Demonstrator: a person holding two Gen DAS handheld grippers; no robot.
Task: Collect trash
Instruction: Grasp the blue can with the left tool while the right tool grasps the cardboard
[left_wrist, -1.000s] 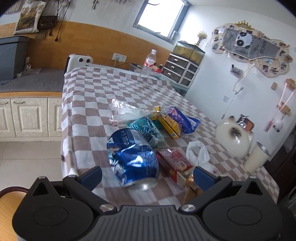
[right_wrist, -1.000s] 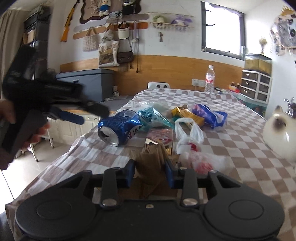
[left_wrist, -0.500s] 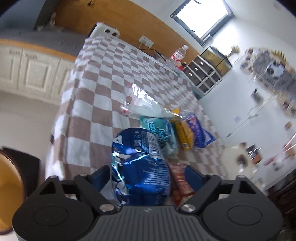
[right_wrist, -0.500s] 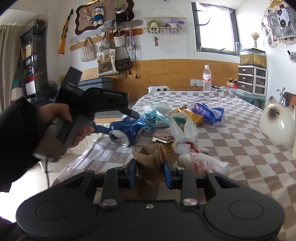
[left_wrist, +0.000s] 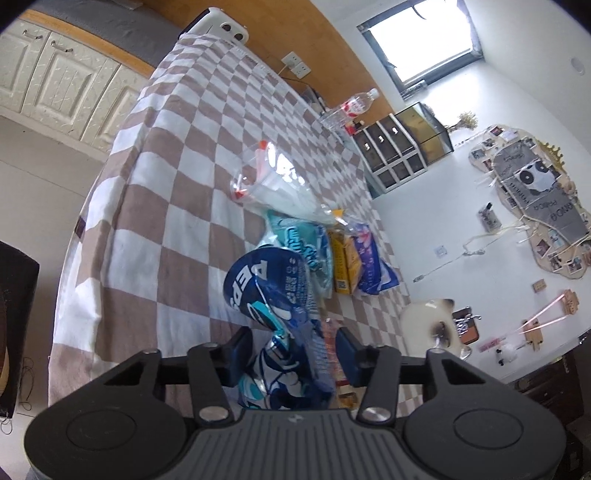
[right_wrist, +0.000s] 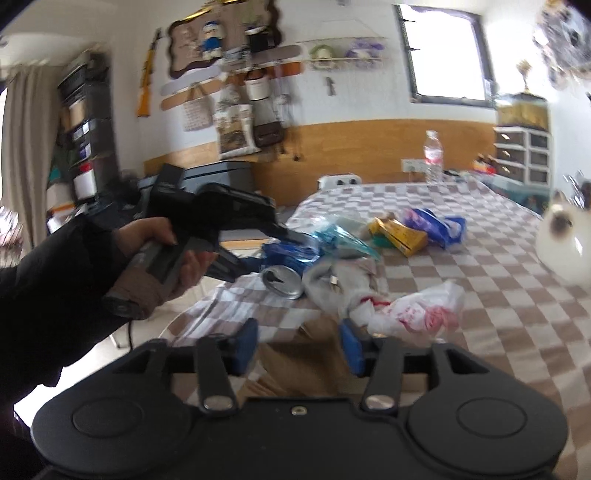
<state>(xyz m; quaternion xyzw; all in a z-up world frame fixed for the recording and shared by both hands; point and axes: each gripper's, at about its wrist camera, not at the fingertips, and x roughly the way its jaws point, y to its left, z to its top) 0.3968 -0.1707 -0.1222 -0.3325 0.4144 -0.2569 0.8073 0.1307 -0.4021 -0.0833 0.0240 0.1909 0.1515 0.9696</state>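
Left gripper (left_wrist: 293, 350) jaws, just closing, are seen around the crushed blue can (left_wrist: 273, 306) on the desk (left_wrist: 177, 184) (light, dented, best pinched mid-body); right gripper (right_wrist: 299, 345) jaws, just opened, hold nothing.

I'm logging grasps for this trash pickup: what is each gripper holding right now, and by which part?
The left gripper has just been closing around the crushed blue can, across its dented sides near the opened end. The right gripper has just been opening and holds nothing; brown paper lies loose between its fingers.

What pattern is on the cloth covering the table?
A brown and white check, all over the tablecloth. The left wrist view shows it best.
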